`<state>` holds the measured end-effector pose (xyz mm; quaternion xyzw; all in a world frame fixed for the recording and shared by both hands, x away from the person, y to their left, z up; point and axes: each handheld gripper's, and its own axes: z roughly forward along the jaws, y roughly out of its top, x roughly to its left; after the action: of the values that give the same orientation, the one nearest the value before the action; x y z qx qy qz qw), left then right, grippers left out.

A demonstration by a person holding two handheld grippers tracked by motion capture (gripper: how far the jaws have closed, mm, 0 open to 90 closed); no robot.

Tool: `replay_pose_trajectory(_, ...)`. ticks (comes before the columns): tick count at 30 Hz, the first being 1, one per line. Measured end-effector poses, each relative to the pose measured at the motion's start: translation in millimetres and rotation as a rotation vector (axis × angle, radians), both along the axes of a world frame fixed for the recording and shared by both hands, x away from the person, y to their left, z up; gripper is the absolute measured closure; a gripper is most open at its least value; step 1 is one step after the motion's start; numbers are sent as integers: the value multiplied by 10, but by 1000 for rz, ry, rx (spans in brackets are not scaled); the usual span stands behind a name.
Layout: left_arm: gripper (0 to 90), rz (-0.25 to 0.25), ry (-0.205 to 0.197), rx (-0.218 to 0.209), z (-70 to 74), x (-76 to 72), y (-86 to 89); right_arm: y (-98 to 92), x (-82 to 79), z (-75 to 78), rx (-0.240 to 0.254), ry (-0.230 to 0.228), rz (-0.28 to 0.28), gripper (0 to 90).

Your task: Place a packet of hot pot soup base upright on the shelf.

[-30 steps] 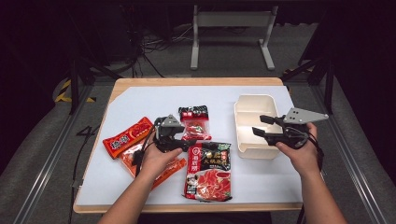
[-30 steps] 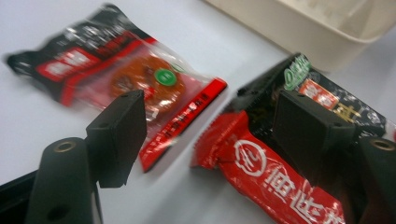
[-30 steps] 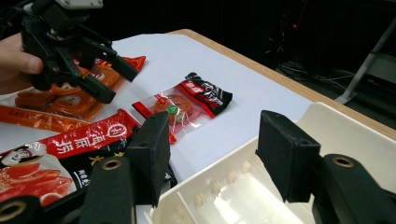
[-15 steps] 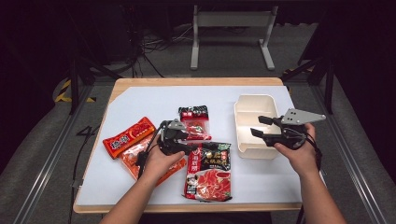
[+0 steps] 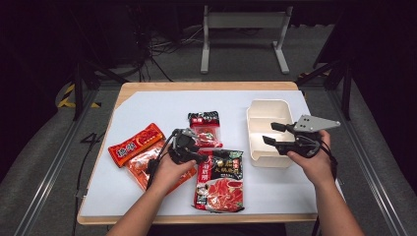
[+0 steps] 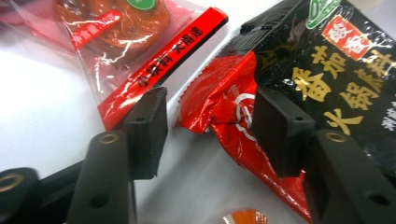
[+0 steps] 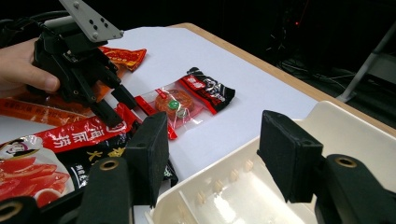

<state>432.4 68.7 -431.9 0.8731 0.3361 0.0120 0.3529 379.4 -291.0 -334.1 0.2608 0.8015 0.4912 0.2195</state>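
Left gripper (image 6: pixel 210 135) jaws just closing around red packet (image 6: pixel 224 112), pads not touching; right gripper (image 7: pixel 212 154) wide over tray (image 7: pixel 261 186), waiting.

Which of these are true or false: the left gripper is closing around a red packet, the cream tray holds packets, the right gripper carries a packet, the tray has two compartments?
1. The left gripper has a small red sauce packet between its jaws, which have just been closing: true.
2. The cream tray holds packets: false, both compartments are bare.
3. The right gripper carries a packet: false, its jaws are open above the tray.
4. The tray has two compartments: true.
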Motion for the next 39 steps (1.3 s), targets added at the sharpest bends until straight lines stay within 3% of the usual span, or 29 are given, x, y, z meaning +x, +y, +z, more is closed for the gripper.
replay_pose_trajectory(9,702,-13,62,-21,-31,-7,-31,23,11,-19,1,5,7,429)
replay_pose_trajectory(12,774,-14,85,-39,-17,9,-2,30,15,-22,-6,1,-5,428)
replay_pose_trajectory(13,811,-18,99,-78,-14,12,35,29,16,-23,-6,0,-8,428)
replay_pose_trajectory(15,835,-17,101,-89,-11,7,42,28,16,-23,-2,-1,-6,429)
replay_pose_trajectory(24,863,-11,43,-121,113,-72,36,13,19,-22,9,11,9,488)
replay_pose_trajectory(39,871,-8,-83,-231,499,-301,91,-23,-11,46,33,14,-19,507)
